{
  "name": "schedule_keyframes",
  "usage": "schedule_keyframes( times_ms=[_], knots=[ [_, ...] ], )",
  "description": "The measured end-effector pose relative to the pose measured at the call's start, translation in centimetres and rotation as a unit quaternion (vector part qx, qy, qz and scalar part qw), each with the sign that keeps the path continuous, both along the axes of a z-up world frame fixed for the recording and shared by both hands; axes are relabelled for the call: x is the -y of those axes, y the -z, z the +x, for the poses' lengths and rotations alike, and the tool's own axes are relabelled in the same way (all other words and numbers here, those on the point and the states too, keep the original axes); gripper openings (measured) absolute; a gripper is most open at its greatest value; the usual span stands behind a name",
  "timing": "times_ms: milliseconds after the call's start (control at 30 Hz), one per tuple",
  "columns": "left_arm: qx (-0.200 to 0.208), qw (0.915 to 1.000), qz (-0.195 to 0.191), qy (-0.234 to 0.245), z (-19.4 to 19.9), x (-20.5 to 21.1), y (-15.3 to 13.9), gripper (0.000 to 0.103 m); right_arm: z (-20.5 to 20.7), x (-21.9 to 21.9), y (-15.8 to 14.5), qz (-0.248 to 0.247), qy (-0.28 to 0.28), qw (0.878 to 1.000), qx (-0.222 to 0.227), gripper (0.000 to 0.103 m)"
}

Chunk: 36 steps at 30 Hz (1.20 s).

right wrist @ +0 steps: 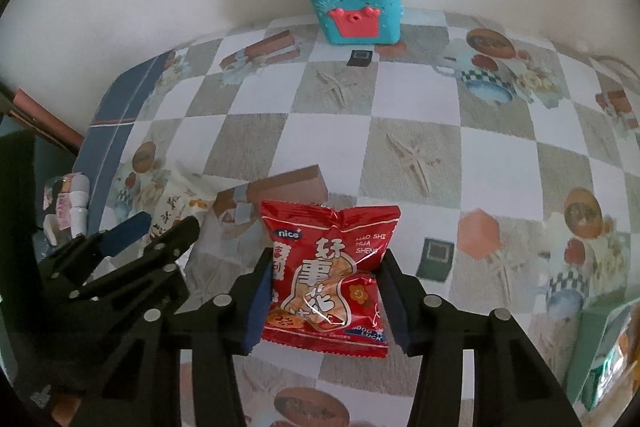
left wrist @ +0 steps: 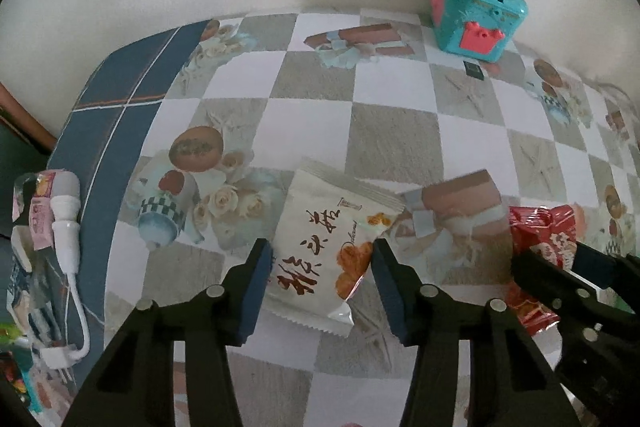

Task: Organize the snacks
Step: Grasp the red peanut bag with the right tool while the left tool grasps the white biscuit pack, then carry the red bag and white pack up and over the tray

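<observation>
A white snack packet [left wrist: 324,247] with dark brush lettering lies flat on the checked tablecloth. My left gripper [left wrist: 322,259] is open with one finger on each side of the packet's lower half. A red peanut packet [right wrist: 330,275] lies on the cloth. My right gripper [right wrist: 326,279] is open and straddles its lower half. The red packet [left wrist: 540,251] and the right gripper also show at the right edge of the left wrist view. The white packet [right wrist: 176,203] and the left gripper show at the left of the right wrist view.
A teal toy chest [right wrist: 354,1] with a pink clasp stands against the wall at the back, also in the left wrist view [left wrist: 476,7]. A white plug and cable [left wrist: 68,247] lie at the table's left edge. A green container [right wrist: 600,355] sits at the right.
</observation>
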<state>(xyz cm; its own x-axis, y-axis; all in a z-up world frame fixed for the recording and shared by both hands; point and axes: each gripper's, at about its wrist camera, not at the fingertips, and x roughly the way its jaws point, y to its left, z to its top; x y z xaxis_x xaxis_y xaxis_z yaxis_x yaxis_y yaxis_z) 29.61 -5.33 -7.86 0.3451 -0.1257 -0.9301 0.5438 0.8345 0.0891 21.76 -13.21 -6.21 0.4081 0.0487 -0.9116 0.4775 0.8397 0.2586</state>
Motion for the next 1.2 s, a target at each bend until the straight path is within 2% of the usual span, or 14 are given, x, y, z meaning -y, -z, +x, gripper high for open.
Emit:
schedule_keyframes(
  times_ms=[67,267,367,633,900,1200],
  knots=[
    [-0.013,0.9997,-0.013,-0.014,-0.5,-0.6,-0.2,0.052,-0.9,0.0,-0.4,0.001,0.003,1.0,0.001,0.052],
    [-0.031,0.9971,-0.02,-0.066,-3.6,-2.2,-1.2,0.052,-4.5,-0.1,-1.6,0.0,0.024,1.0,-0.004,0.052],
    [-0.032,0.9947,-0.017,-0.096,-6.1,-3.2,-2.0,0.052,-6.9,-0.3,-2.2,-0.005,0.037,0.999,-0.008,0.052],
    [-0.027,0.9871,-0.062,-0.145,-13.3,-4.8,-5.4,0.052,-14.1,-0.7,-3.8,-0.005,0.071,0.997,-0.014,0.052],
    [0.007,0.9865,-0.077,-0.144,-18.5,-4.5,-8.0,0.052,-20.4,-1.3,-5.7,-0.014,0.097,0.995,0.005,0.052],
    [0.012,0.9891,-0.087,-0.118,-22.7,-1.9,-8.8,0.052,-24.6,-0.7,-6.5,-0.025,0.12,0.992,0.01,0.052]
  ],
)
